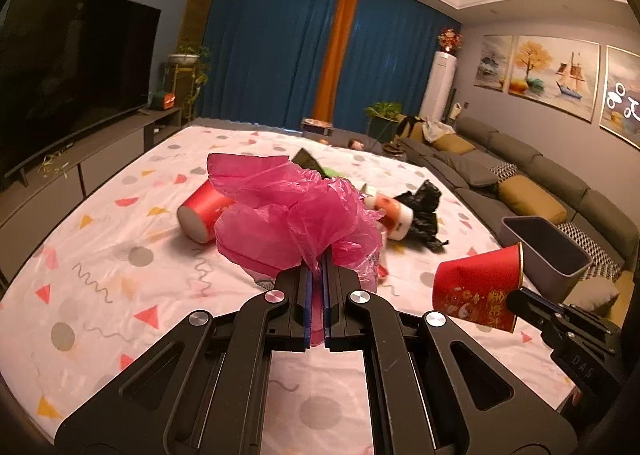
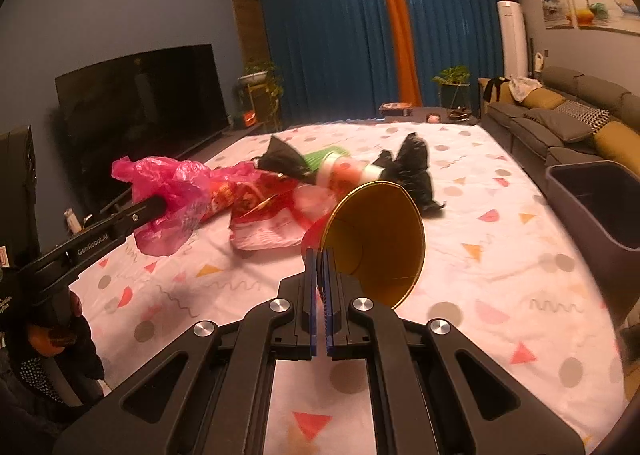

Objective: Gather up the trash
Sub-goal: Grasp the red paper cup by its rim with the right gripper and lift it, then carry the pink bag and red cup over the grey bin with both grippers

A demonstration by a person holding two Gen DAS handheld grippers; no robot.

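Note:
My left gripper (image 1: 318,267) is shut on a crumpled pink plastic bag (image 1: 288,215), lifted over the patterned bed sheet (image 1: 120,295). In the right wrist view, that left gripper (image 2: 156,211) comes in from the left with the pink bag (image 2: 176,191). My right gripper (image 2: 320,259) is shut on the rim of a red paper cup with a gold inside (image 2: 380,239). The same red cup (image 1: 476,287) hangs at the right of the left wrist view. A grey bin (image 2: 592,203) stands open at the bed's right edge.
Still lying on the sheet are another red cup (image 1: 202,211), a black bag (image 2: 412,167), a green cup (image 2: 328,157), a red-and-white cup (image 1: 394,215) and a red wrapper (image 2: 268,223). A TV (image 1: 68,83) stands left; a sofa (image 1: 520,179) runs along the right.

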